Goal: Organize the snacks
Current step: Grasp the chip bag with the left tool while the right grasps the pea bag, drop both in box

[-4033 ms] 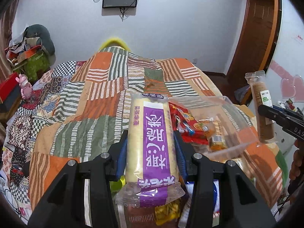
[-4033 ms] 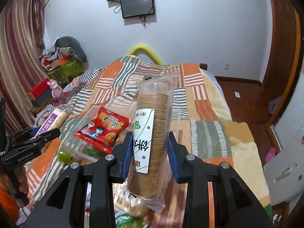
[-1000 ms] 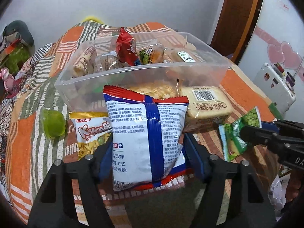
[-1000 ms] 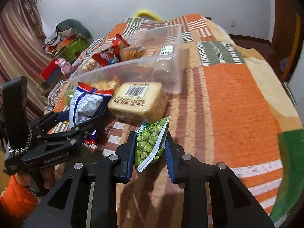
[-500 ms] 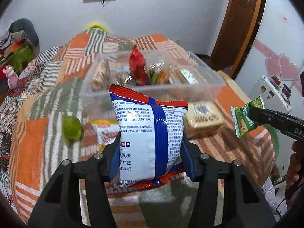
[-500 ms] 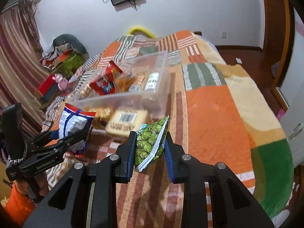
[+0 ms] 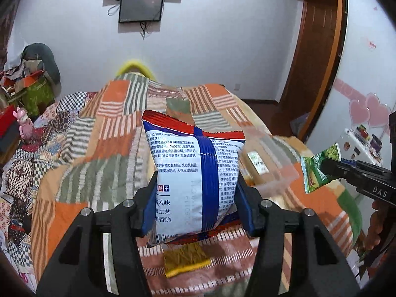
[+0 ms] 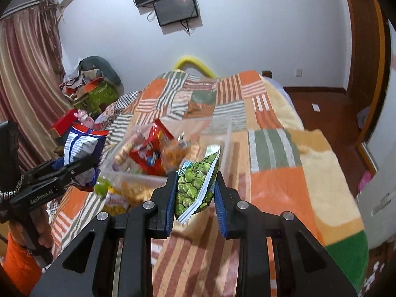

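Note:
My left gripper (image 7: 196,198) is shut on a blue and white snack bag (image 7: 195,178), held up above the bed; that bag also shows in the right wrist view (image 8: 80,146). My right gripper (image 8: 195,193) is shut on a green pea packet (image 8: 196,185), also seen in the left wrist view (image 7: 318,170). The clear plastic bin (image 8: 230,133) holds several snacks, among them a red packet (image 8: 151,153). In the left wrist view the bin (image 7: 277,170) is mostly hidden behind the held bag.
A patchwork blanket (image 8: 277,185) covers the bed. A yellow snack packet (image 7: 188,259) lies below the left gripper. A green jelly cup (image 8: 102,188) and a yellow packet (image 8: 118,198) lie in front of the bin. Clutter (image 7: 29,86) stands at far left; a white appliance (image 7: 358,146) at right.
Both grippers have risen from the bed with their packets. The left view has tilted up, so the bin has dropped behind the blue and white bag.

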Demonstrator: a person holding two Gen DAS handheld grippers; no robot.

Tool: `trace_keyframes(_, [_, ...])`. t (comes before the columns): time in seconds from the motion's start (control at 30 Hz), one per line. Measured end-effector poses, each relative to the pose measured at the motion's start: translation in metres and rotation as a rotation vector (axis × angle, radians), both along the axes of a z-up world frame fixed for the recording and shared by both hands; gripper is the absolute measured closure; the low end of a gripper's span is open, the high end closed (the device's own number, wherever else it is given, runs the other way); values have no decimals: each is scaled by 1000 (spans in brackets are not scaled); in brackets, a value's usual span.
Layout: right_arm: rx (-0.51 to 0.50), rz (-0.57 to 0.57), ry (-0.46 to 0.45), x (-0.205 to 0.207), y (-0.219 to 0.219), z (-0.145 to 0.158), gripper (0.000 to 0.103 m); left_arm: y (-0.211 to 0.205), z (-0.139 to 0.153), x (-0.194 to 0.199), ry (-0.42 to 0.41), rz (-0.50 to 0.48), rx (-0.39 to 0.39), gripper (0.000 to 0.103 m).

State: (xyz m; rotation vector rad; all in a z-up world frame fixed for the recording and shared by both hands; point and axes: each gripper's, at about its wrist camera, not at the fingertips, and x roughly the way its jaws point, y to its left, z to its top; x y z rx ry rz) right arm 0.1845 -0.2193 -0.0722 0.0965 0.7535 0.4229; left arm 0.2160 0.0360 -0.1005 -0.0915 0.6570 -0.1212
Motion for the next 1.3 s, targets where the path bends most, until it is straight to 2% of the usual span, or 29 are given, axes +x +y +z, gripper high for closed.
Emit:
trace_keyframes(0.3, [-14, 14, -43, 35, 16, 4, 78, 12, 3, 39, -6, 38, 2, 48])
trace_keyframes(0.6, [-62, 39, -17, 67, 35, -14, 78, 30, -30, 92, 96, 70, -34, 48])
trace_keyframes(0.73, [-76, 43, 15, 87, 42, -25, 78, 29, -42, 108, 121, 75, -27, 48])
trace_keyframes(1.03, [-122, 50, 54, 117, 55, -41, 78, 23, -52, 120, 127, 80, -7, 48])
trace_keyframes(1.3, [-150, 57, 60, 121, 60, -43, 75, 24, -46, 119, 126, 88, -13, 44])
